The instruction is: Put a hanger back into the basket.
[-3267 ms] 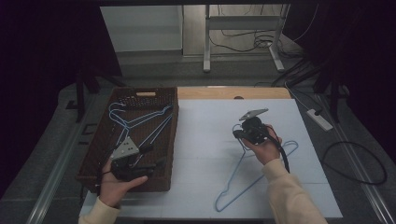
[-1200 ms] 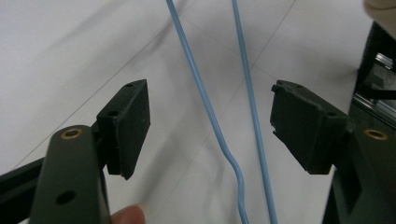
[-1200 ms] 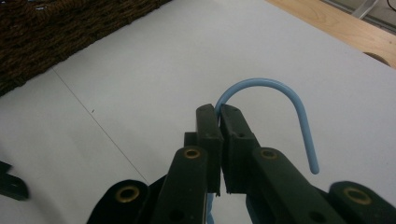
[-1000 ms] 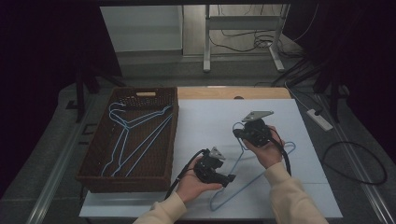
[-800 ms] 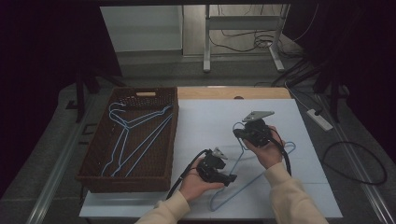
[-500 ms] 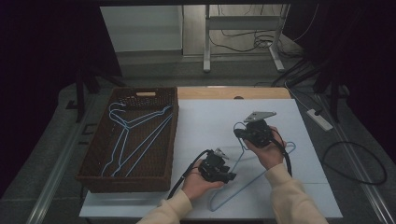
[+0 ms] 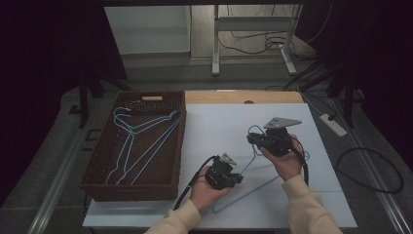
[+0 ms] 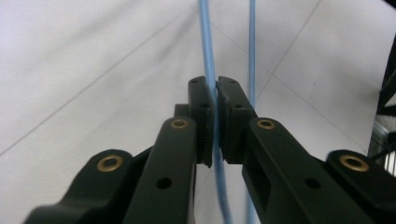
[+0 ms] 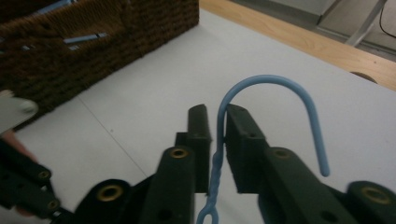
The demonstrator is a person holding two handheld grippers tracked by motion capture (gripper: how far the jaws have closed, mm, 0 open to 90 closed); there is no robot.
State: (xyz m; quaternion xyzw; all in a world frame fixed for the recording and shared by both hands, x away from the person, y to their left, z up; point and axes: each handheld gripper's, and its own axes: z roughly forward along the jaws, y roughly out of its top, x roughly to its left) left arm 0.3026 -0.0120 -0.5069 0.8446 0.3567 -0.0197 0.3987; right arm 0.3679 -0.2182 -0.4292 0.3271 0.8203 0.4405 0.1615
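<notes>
Left gripper [image 8: 215, 100]: just closed, clamped tight on the blue hanger [image 7: 253, 183] wire.
Right gripper [image 9: 218, 122]: jaws easing apart, twisted neck between them, loose.
Hanger: on the white table [image 7: 214, 131], right of the basket [image 7: 104, 180].

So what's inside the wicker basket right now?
Two light-blue wire hangers lie in the wicker basket, overlapping, hooks toward the far end. The near wall hides the floor just behind it, so anything small lying there can't be seen.
</notes>
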